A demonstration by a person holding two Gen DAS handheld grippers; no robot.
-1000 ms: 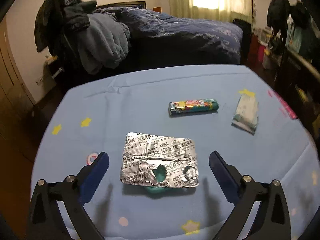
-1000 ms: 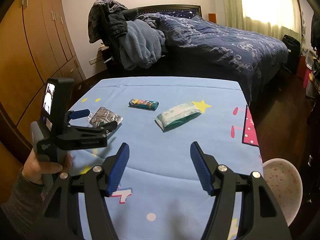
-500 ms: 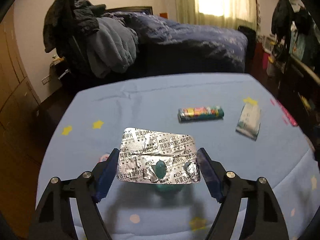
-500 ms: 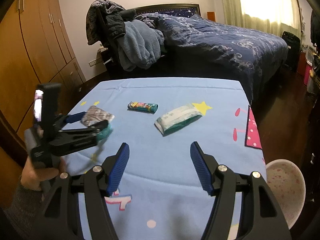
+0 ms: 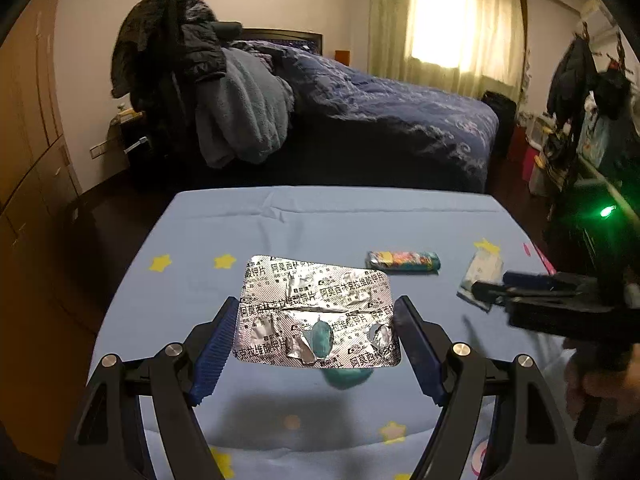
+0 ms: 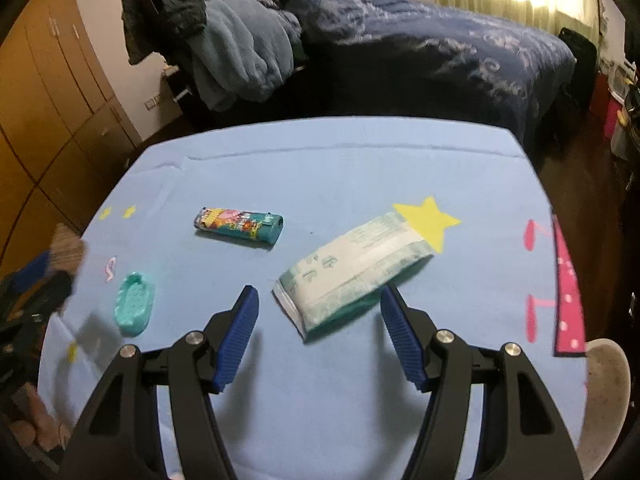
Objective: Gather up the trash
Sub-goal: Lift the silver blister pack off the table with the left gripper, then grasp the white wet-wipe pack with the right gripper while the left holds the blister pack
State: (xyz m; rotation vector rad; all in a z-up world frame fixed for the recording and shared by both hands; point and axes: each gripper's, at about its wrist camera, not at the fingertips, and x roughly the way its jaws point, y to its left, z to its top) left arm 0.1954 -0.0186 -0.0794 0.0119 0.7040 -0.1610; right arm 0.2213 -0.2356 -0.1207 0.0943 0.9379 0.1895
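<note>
Over table (image 5: 280, 224), left tongs (image 5: 316, 344) level.

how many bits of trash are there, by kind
blister sheet: 1, held in the left gripper
lighter: 1
tissue pack: 1
teal piece: 1
total: 4

The room is dim, with glare blowing out the curtained window (image 5: 452, 24) behind the bed (image 5: 380, 120). Soft shadows fall on the tablecloth (image 6: 340, 168) toward the camera. Fisheye bending darkens the corners; the right wrist view is motion-blurred at its left edge.
</note>
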